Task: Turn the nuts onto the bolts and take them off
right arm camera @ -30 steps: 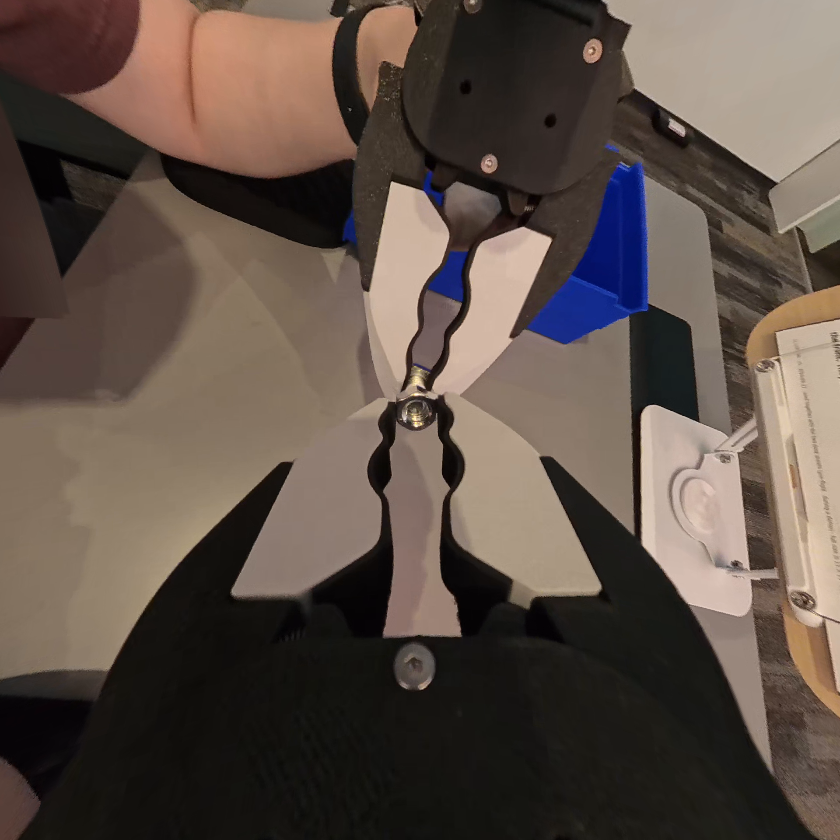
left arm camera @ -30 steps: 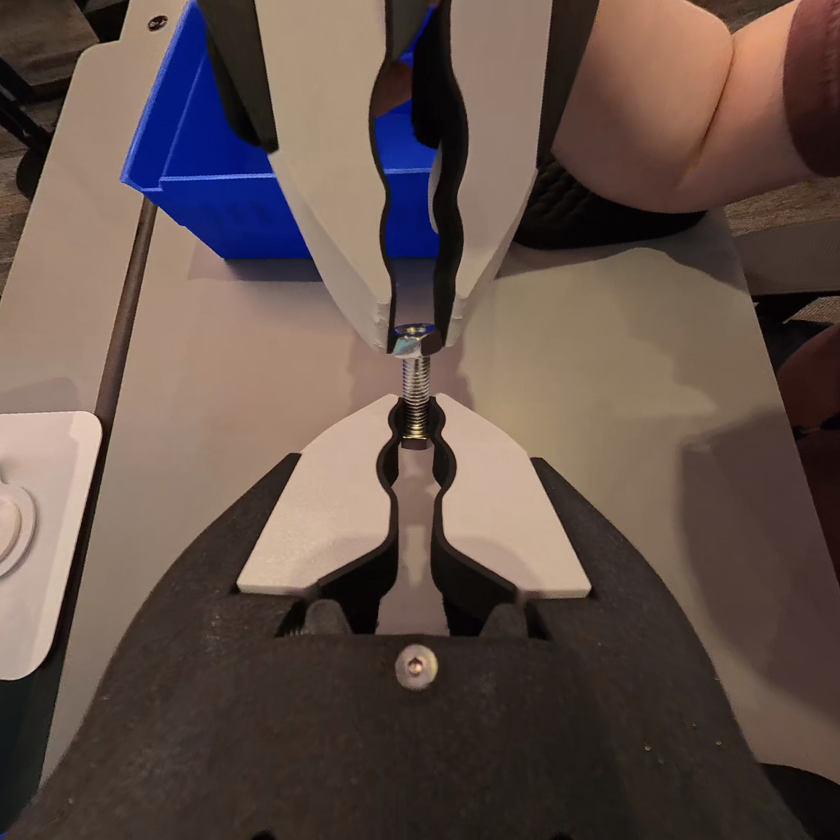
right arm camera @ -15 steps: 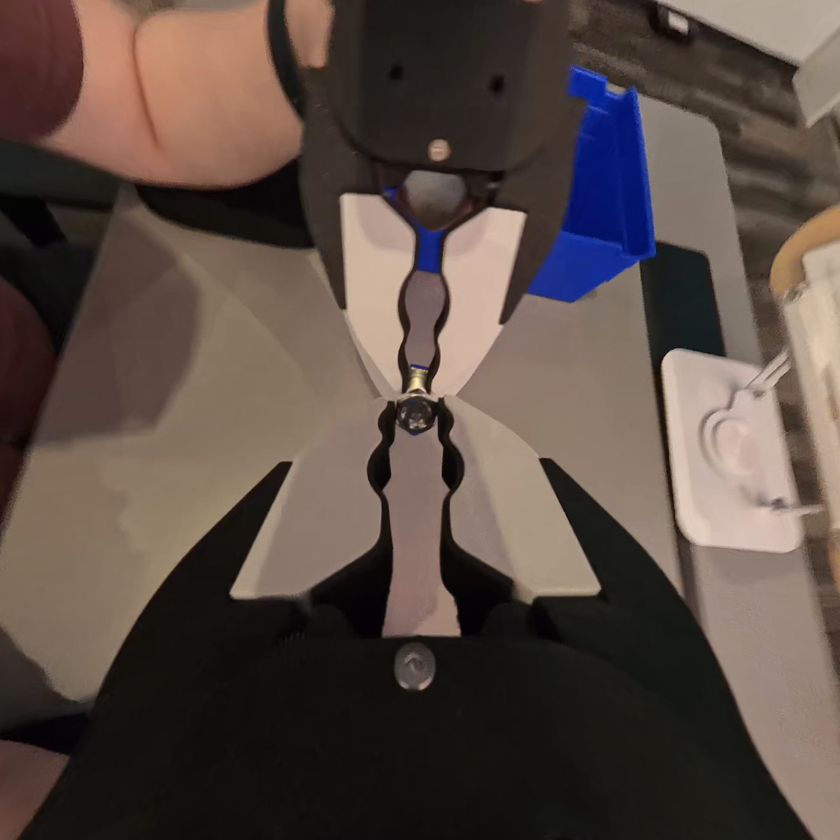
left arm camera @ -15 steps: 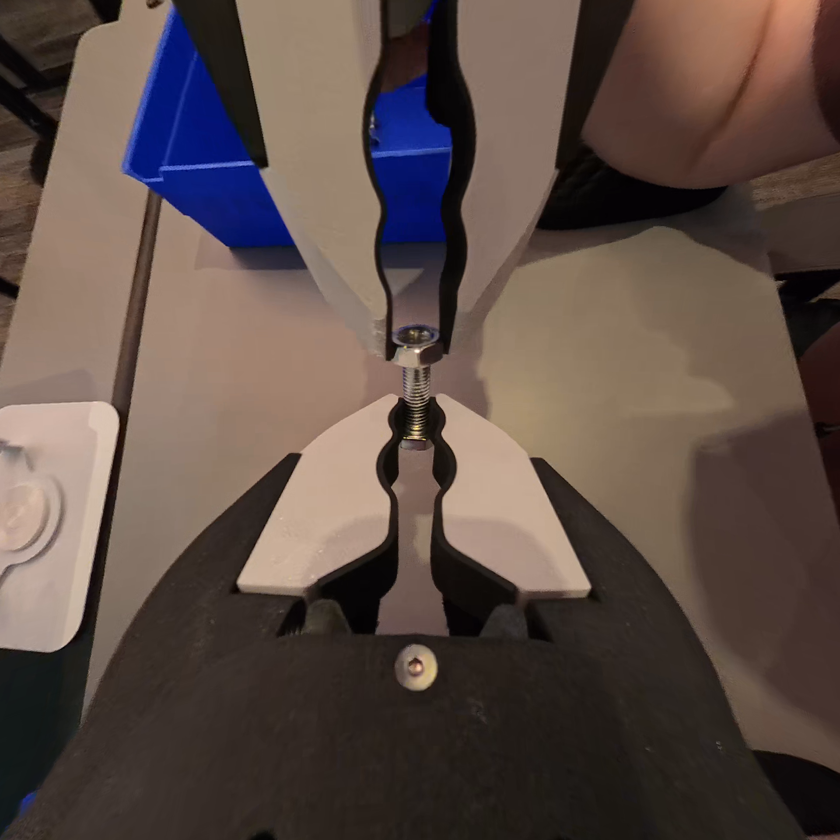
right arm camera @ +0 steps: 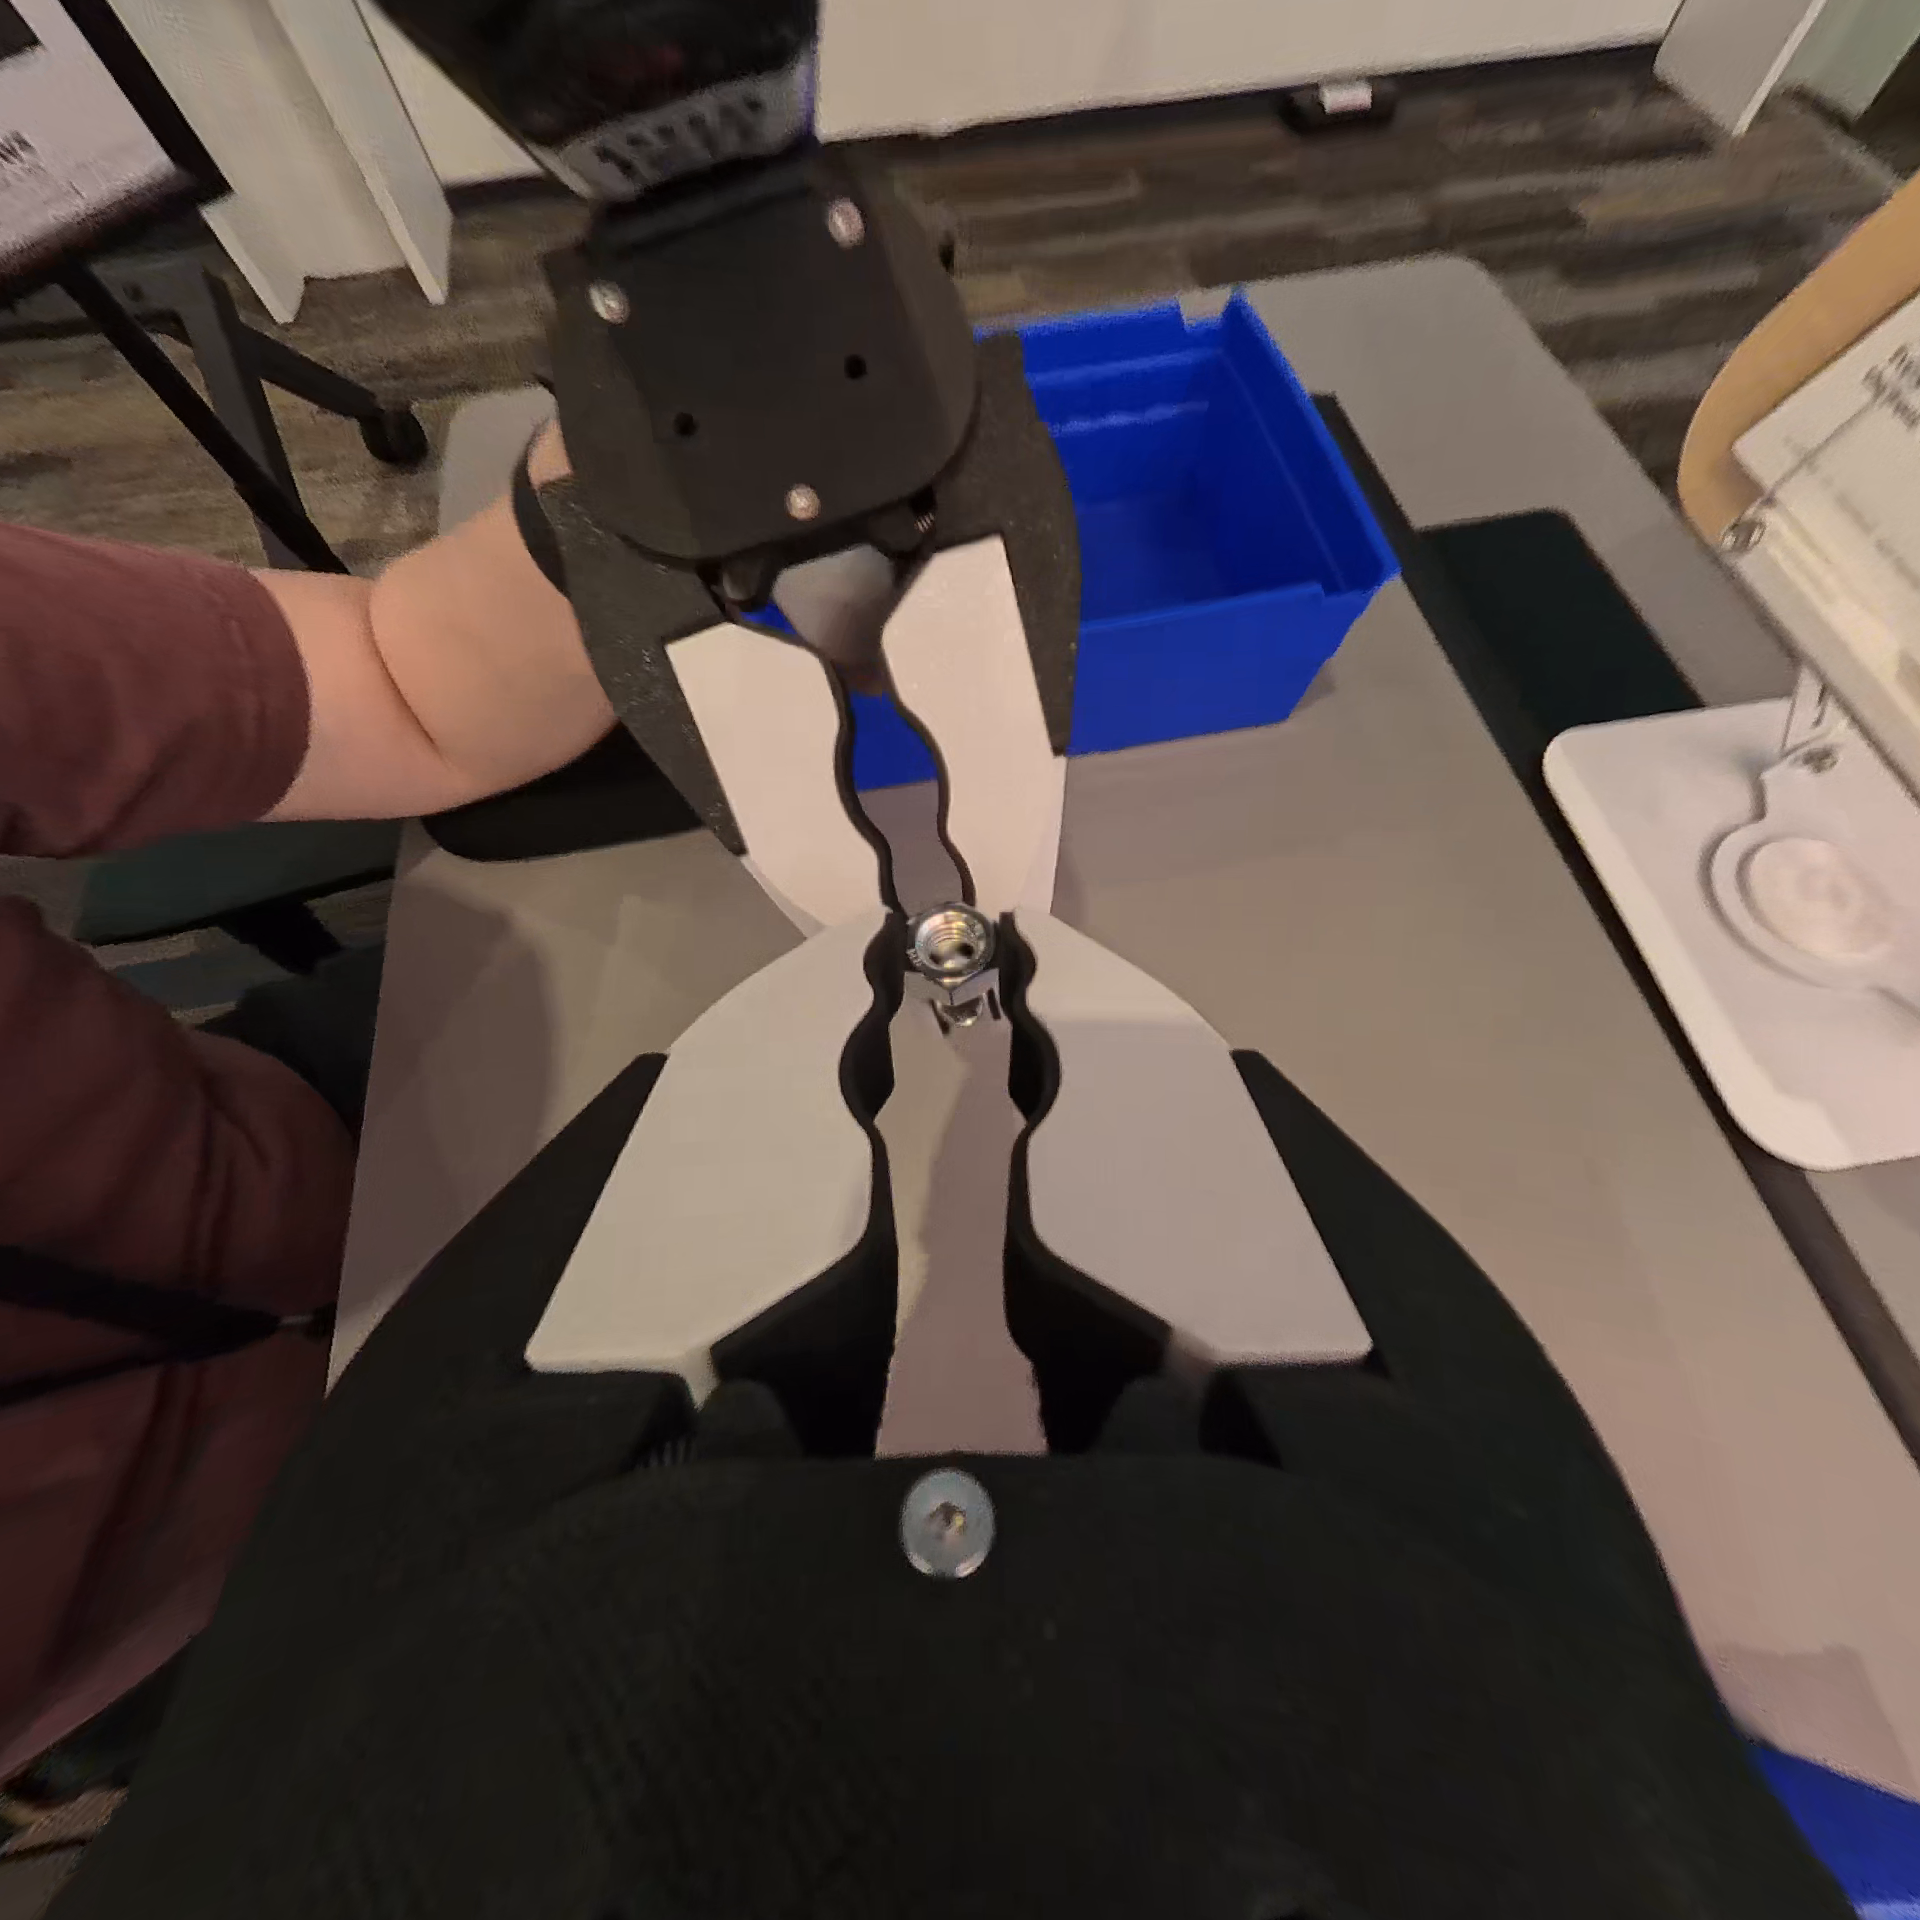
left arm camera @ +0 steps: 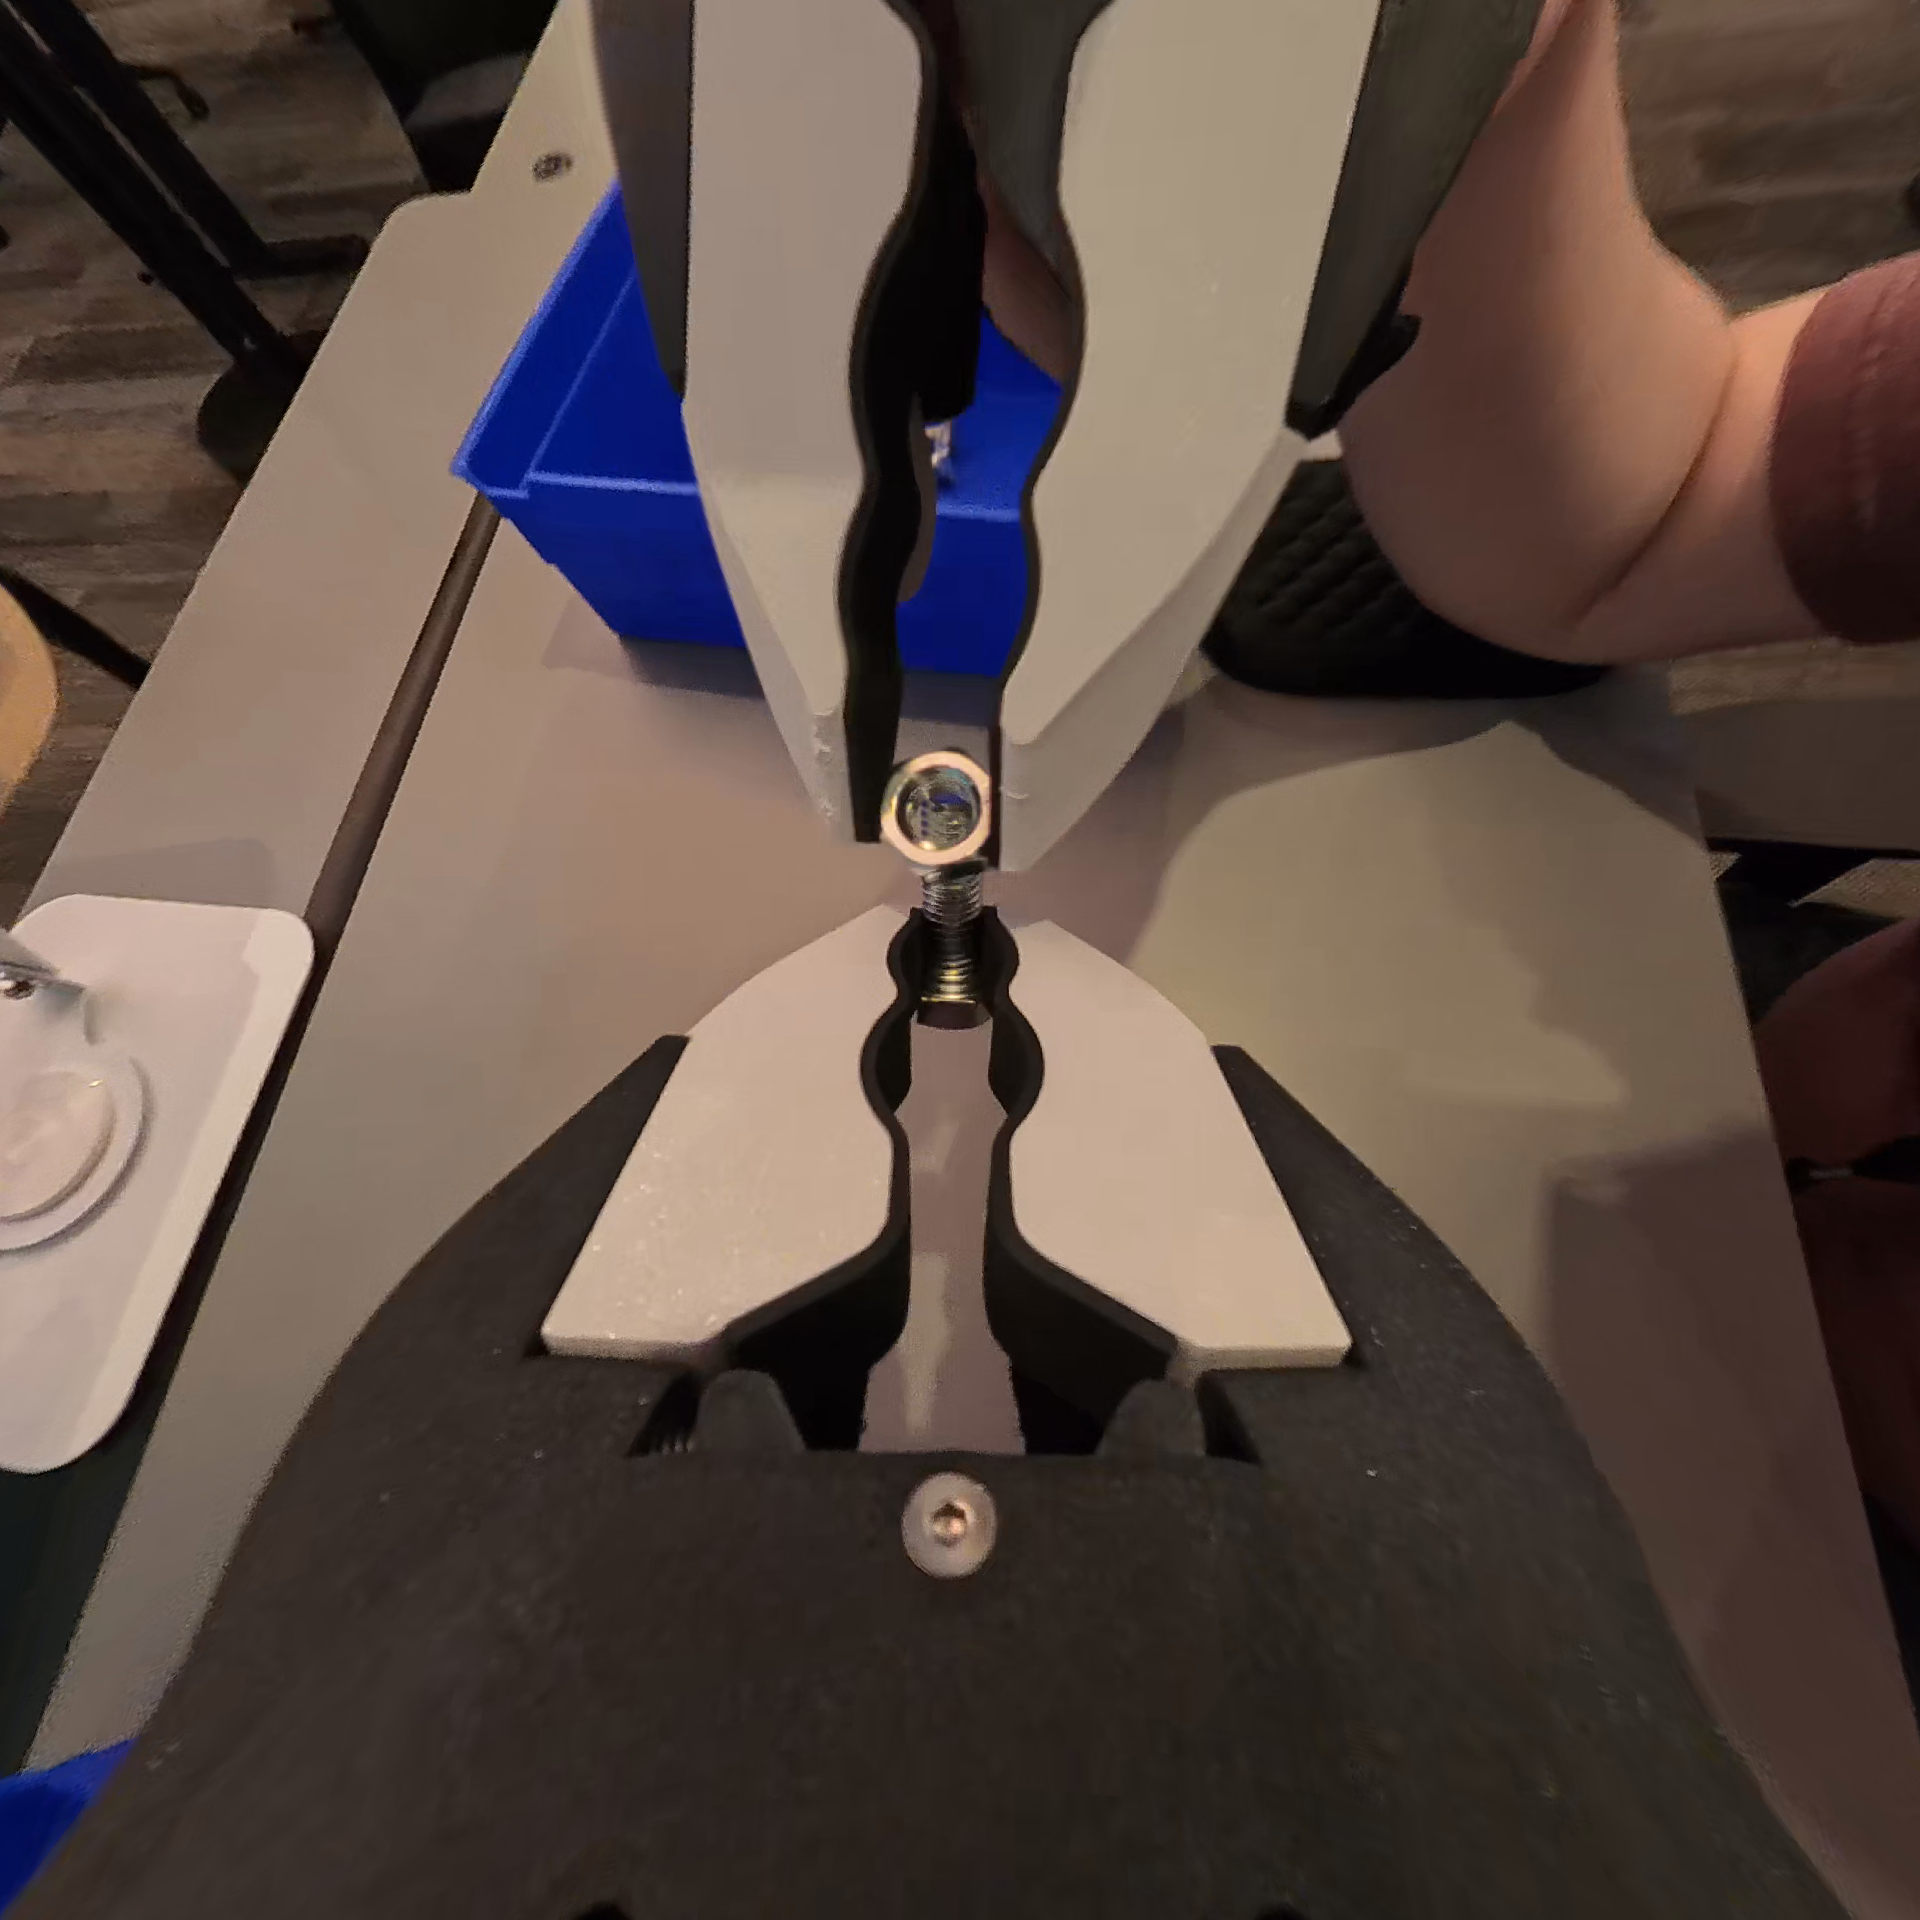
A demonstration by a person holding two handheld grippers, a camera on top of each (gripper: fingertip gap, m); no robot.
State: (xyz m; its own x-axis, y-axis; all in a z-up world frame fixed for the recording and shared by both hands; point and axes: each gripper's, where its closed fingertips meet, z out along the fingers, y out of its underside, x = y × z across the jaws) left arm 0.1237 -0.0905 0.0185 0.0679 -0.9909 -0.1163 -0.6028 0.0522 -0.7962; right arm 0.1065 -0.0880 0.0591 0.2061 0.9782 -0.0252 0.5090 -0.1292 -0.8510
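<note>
The bolt shows only a short threaded stretch, its head sunk between the left hand-held gripper pads. The blue bin sits half hidden behind the right hand-held gripper, its contents perhaps hardware, too blurred to tell.

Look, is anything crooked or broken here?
Nothing looks broken or spilled. The left gripper holds the bolt and the right gripper holds the nut at the bolt's tip. In the left wrist view the nut sits slightly off the bolt's line.
</note>
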